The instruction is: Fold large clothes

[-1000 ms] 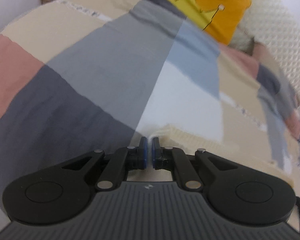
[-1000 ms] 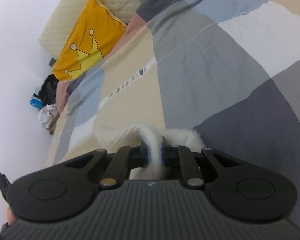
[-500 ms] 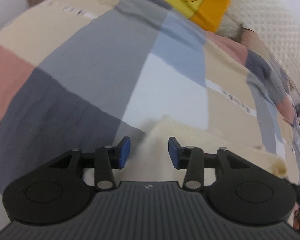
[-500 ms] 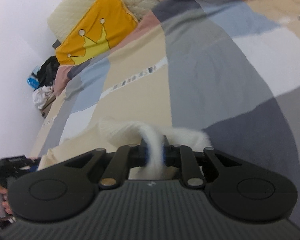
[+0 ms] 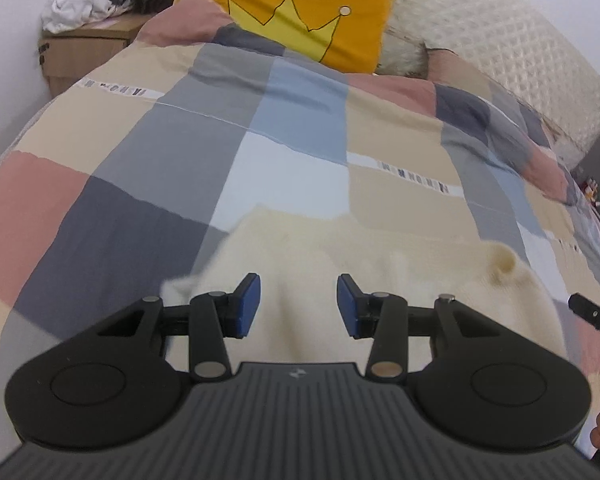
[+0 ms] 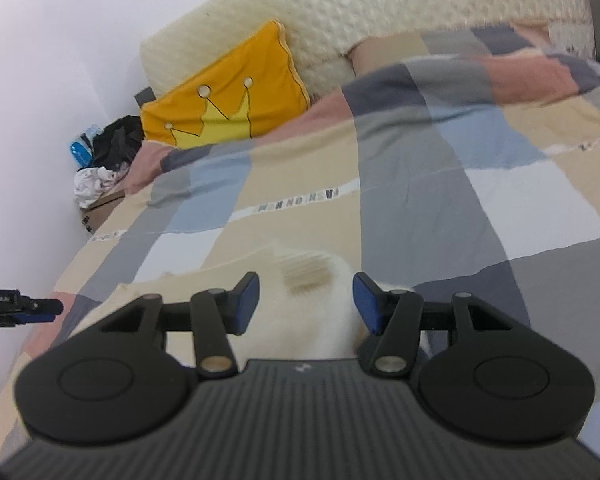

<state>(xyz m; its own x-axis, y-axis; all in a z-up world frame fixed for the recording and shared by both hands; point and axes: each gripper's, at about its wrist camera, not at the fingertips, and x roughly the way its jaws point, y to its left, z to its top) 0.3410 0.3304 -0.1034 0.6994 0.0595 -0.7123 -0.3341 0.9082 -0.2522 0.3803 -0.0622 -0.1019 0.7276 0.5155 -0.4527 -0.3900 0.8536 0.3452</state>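
On the bed, below both of your tongs, the cream sweater (image 5: 380,276) is lying on the patchwork duvet (image 5: 148,184), and the main change is that you are no longer gripping it. Your left tongs (image 5: 298,304), which were clenched on its edge a second ago, are now standing released with the blue pads (image 5: 249,304) apart and only loose knit showing in the gap below them. Your right tongs (image 6: 306,304) were pinching a ridge of the fabric half a second ago; their jaws have just been opening, and the sweater's fluffy corner (image 6: 320,276) is sitting between the pads without either one pressing on it. Both views are also taking in far more of the bed than before, with the yellow crown cushion (image 5: 300,16) and the padded headboard (image 6: 340,20) now in full sight, so you are pulling both hands up and back from the garment. Judging by this, you are finishing one fold and setting the cloth down rather than carrying it. You are likely needing a fresh grip next; how neat the fold is I cannot tell, since the tongs are hiding most of the sweater
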